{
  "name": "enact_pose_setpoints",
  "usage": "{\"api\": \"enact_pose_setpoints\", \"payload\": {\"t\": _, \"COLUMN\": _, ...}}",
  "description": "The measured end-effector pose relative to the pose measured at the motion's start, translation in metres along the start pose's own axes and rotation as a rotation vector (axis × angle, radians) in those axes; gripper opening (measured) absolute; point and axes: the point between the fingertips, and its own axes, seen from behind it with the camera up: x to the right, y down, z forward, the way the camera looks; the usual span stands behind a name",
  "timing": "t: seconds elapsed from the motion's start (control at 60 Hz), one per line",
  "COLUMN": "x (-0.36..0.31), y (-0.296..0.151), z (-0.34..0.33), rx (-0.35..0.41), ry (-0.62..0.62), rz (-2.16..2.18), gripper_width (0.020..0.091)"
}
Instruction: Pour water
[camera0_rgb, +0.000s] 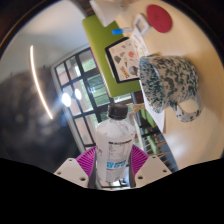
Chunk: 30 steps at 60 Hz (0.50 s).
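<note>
A clear plastic water bottle (115, 145) with a white label and blue lettering is held between my gripper's (114, 163) magenta pads (87, 161), and both fingers press on its sides. The whole view is rolled sideways, so the bottle is tipped. Its neck points toward a speckled green and white mug (166, 82) with a handle, which stands beyond the fingers on a white table (190, 40). I see no water stream.
A green mat (103, 40) lies on the table beside the mug, with a framed picture (128, 58) on it. A red round coaster (159, 17) sits further off. Dark-framed windows (85, 85) with bright lights fill the background.
</note>
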Motion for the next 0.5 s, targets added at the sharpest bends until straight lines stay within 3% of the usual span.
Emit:
{"api": "enact_pose_setpoints", "payload": {"t": 0.267, "x": -0.004, "y": -0.030, "z": -0.006, "rx": 0.069, "ry": -0.077, "rz": 0.271, "gripper_width": 0.0465}}
{"api": "enact_pose_setpoints", "payload": {"t": 0.4, "x": -0.001, "y": -0.030, "z": -0.006, "rx": 0.059, "ry": -0.065, "rz": 0.277, "gripper_width": 0.0464}}
{"api": "enact_pose_setpoints", "payload": {"t": 0.5, "x": -0.004, "y": -0.019, "z": -0.001, "rx": 0.010, "ry": -0.041, "rz": 0.197, "gripper_width": 0.0464}}
